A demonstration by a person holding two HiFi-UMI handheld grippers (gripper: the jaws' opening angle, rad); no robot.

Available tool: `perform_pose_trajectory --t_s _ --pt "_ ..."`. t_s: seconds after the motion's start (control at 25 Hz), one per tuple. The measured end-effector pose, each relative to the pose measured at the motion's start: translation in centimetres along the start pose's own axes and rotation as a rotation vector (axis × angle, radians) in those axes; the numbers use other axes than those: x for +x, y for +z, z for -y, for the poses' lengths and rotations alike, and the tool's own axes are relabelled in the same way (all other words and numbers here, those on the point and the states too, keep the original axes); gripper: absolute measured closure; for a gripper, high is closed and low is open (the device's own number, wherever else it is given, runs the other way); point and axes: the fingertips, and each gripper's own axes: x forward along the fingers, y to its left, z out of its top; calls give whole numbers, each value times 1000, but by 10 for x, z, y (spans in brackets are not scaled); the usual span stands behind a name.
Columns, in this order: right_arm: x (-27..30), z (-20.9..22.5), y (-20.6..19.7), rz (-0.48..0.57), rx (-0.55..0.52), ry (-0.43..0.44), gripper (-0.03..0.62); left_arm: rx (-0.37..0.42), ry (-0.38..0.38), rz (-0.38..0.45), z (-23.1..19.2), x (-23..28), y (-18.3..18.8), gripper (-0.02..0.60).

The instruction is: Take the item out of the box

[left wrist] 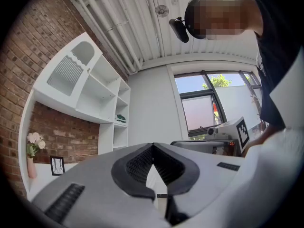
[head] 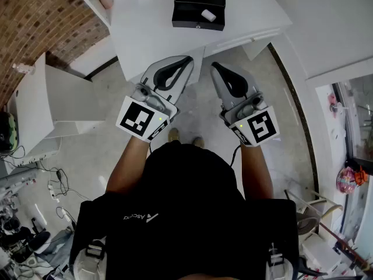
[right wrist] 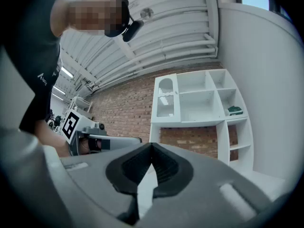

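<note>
The left gripper (head: 187, 59) is held up in front of the person's chest. Its jaws are pressed together at the tips and there is nothing between them. Its own view shows only the room through the gap behind the tips.

At 12 o'clock from both tools, a black box (head: 189, 17) sits on the white table (head: 145, 34), well apart from them. The item (head: 208, 15), small, white and rounded, lies inside toward the box's 3 o'clock side.

It is probably light and stiff, with a smooth shell that could slip. A good hold would be a pinch from above across its narrow width, near its middle, clear of the box wall.

The right gripper (head: 215, 66) is held level with the left one, also closed tip to tip and holding nothing.
</note>
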Motion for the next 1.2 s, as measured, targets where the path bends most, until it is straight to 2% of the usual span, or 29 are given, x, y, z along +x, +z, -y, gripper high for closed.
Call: perform_pose_trajectory --t_s 0.24,0.68,1.0,1.2 --pt "-15 8 6 23 24 6 592 3 17 -3 11 7 -1 583" --pt "-35 29 11 8 -6 39 592 22 81 8 20 20 2 583" --pt "-21 53 0 -21 -20 30 592 35 108 18 -11 34 0 583" --pt "9 80 -15 -47 -35 26 592 32 107 33 -47 58 -6 583"
